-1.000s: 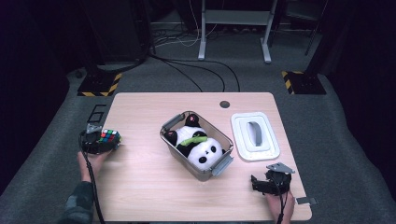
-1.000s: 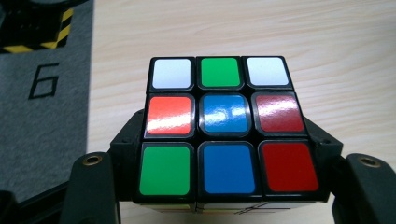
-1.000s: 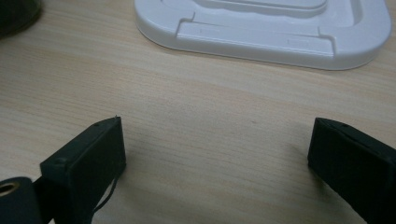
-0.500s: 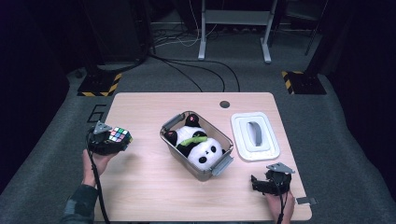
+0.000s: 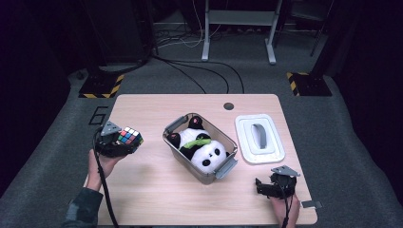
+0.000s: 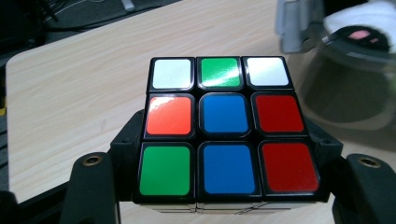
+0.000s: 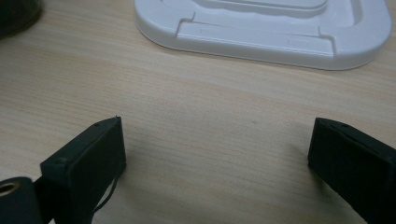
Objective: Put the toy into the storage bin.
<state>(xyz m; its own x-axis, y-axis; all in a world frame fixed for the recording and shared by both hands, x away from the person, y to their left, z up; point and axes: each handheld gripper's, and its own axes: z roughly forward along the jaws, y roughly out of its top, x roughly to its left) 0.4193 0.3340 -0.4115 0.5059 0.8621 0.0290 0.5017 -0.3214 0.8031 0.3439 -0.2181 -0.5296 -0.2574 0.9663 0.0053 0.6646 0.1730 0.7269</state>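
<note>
A scrambled puzzle cube sits clamped between the jaws of my left gripper, lifted above the left side of the wooden table. In the table's middle stands a clear plastic bin holding a panda plush; the bin's blurred wall lies just beyond the cube in the left gripper view. My right gripper rests low over the table's near right corner, jaws wide apart with bare wood between them.
The bin's white lid lies flat on the table right of the bin, just ahead of the right gripper. A round cable hole sits at the table's far edge. A small grey piece lies at the near right edge.
My left gripper has risen with the cube and moved right, toward the bin. The right gripper has stayed where it was.
</note>
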